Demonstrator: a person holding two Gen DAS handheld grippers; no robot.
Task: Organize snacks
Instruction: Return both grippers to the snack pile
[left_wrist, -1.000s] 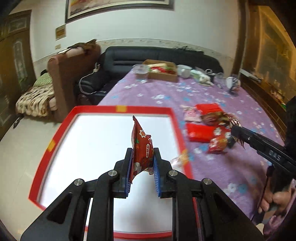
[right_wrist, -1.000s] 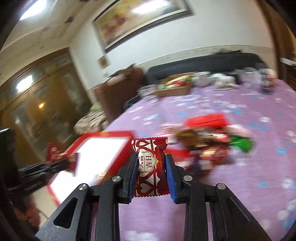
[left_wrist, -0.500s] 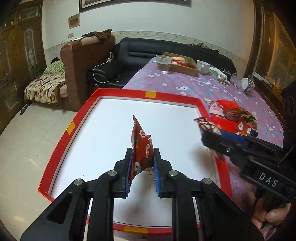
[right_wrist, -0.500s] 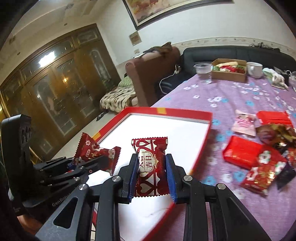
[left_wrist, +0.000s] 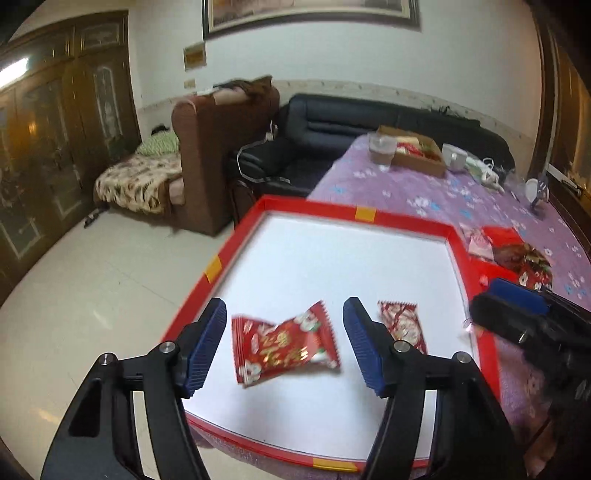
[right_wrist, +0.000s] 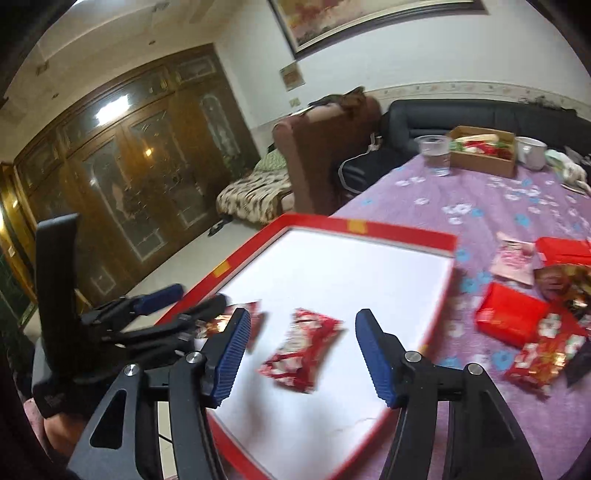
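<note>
A red-rimmed white tray (left_wrist: 365, 214) lies at the near left end of the purple table. My left gripper (left_wrist: 284, 301) hangs over it with its jaws opening. A red snack packet (left_wrist: 284, 347) lies blurred on the tray between the pads, touching neither. To its right lies a red heart-patterned packet (left_wrist: 402, 326). In the right wrist view that same packet (right_wrist: 303, 350) sits loose below my right gripper (right_wrist: 303, 314), whose jaws are also opening. The left gripper's fingers (right_wrist: 159, 297) partly hide the other packet (right_wrist: 255, 319).
A pile of red snack packets (right_wrist: 517, 321) lies on the flowered cloth right of the tray. Farther back stand a plastic cup (right_wrist: 436, 151), a cardboard box (right_wrist: 484, 155) and a white mug (right_wrist: 530, 151). Left of the table is open floor, then a brown armchair (left_wrist: 221, 155).
Both grippers were shut on packets and have opened. Both packets have dropped onto the tray. The right gripper swung from the snack pile to over the tray.
</note>
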